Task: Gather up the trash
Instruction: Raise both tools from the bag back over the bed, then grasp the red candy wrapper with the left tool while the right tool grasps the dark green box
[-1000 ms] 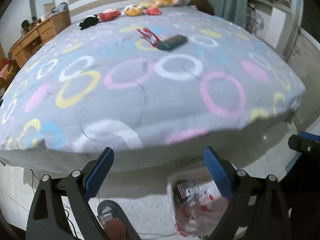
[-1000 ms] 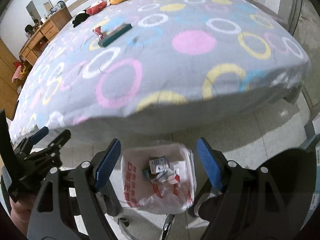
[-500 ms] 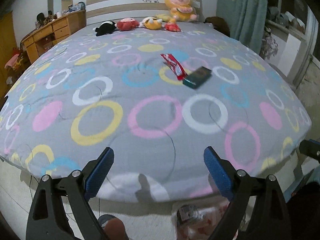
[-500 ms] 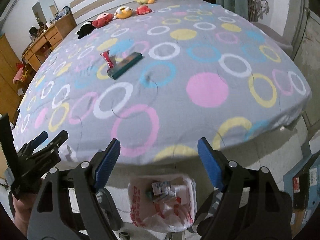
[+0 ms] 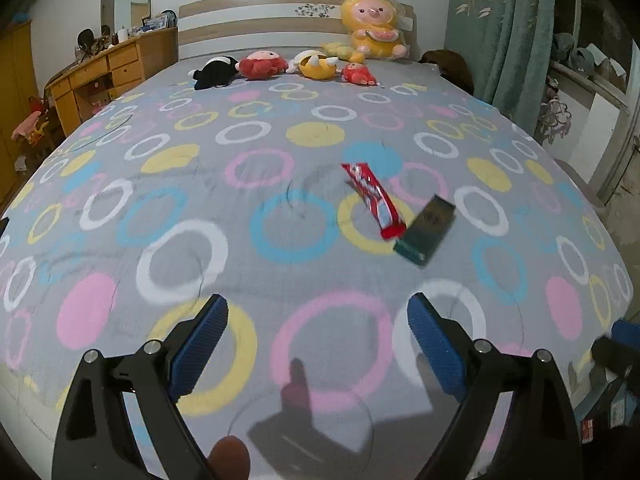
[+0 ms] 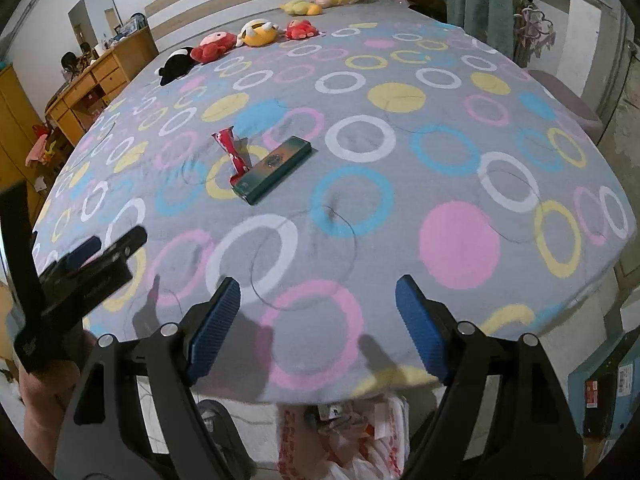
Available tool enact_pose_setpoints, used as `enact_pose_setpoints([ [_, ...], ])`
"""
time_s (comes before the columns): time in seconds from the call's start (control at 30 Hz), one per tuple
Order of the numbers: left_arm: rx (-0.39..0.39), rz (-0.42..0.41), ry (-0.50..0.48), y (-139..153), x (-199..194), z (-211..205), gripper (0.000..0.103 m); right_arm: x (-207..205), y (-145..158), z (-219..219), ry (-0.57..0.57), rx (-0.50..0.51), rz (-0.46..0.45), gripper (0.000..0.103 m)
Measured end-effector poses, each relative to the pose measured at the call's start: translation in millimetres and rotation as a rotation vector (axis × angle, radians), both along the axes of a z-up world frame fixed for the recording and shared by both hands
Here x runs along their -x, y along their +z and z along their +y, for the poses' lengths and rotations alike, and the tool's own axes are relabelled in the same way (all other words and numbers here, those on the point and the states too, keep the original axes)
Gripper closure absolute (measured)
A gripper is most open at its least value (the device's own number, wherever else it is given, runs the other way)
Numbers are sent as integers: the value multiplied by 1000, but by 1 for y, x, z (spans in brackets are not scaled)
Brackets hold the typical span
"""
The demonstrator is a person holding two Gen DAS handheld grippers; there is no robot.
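A red wrapper (image 5: pixel 374 199) (image 6: pixel 232 152) and a dark green flat box (image 5: pixel 426 229) (image 6: pixel 276 168) lie touching each other on the grey bed with coloured rings (image 5: pixel 200 184) (image 6: pixel 440 184). My left gripper (image 5: pixel 318 330) hangs open over the bed's near part, well short of both items, nothing between its blue pads. My right gripper (image 6: pixel 318 312) is open too, above the bed's front edge. The left gripper (image 6: pixel 96 252) also shows at the left of the right wrist view. A white plastic bag (image 6: pixel 360 440) with trash inside sits on the floor below the bed edge.
Several plush toys (image 5: pixel 304 64) (image 6: pixel 240 40) line the headboard end. A wooden dresser (image 5: pixel 104 76) stands left of the bed, green curtains (image 5: pixel 508 32) to the right. A blue box (image 6: pixel 604 384) sits on the floor at the right.
Both grippers rose and moved forward from over the floor and the bag to over the bed. The wrapper and box now look nearer. Jaws stayed open.
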State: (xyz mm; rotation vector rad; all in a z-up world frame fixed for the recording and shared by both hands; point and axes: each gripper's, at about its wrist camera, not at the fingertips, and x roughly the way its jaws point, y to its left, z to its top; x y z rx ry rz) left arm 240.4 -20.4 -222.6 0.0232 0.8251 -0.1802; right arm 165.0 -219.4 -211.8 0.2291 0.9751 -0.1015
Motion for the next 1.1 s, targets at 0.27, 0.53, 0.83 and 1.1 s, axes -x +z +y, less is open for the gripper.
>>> enact_pose_setpoints([
  [0.27,-11,-4,-19,-2,-58,-19,14,-48,-9,2,-16,10,29,25],
  [0.53,-62,3,-52,-14,-100,-38,14,-103,-11,-12,-76,-10,71,25],
  [0.83,-66,41,-57,-26,-139,-60,14,-171,-23,-28,-200,-115,165,25],
  [1.1,-85,75,-52,-45,-162,-68,14,-210,-49,-31,-298,-143,255,25],
])
